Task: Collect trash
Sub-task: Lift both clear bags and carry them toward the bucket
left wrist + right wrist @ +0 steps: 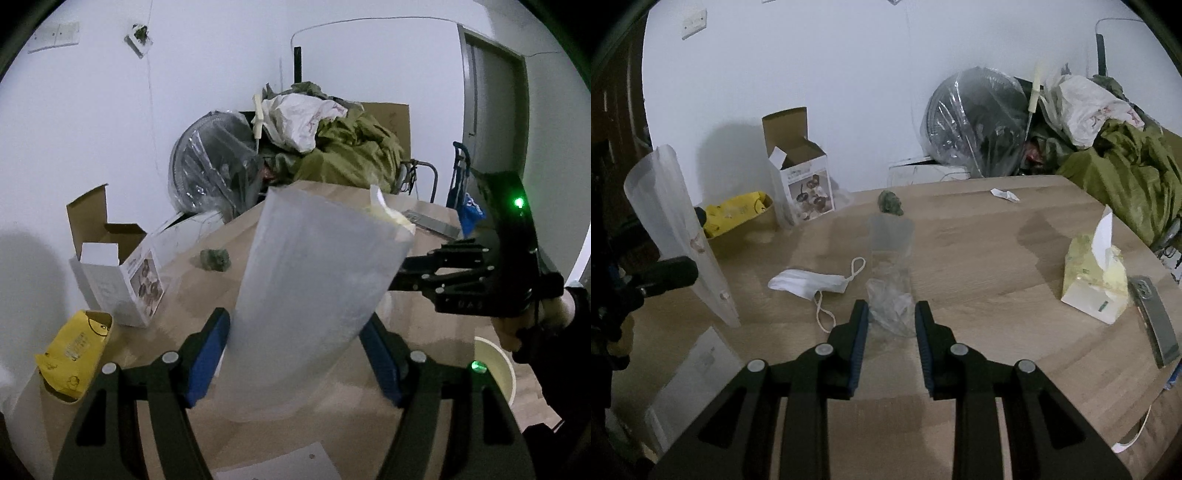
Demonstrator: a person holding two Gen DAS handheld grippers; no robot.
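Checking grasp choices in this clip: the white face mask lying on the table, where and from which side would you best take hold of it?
Probably the bunched right end of the face mask, where the folded body meets the ear loop, coming down from above. The mask lies flat on the wooden table, so a side approach finds little edge; that end looks thickest. The thin loops would likely slip. Open table surrounds it.

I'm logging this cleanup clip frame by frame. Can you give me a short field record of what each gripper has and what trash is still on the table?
left gripper: closed on a frosted plastic bag, lifted off the table
right gripper: closed on a crumpled clear plastic wrapper
table: light wood
loose trash: white face mask; green crumpled wad; small paper scrap
also there: tissue box; opened carton
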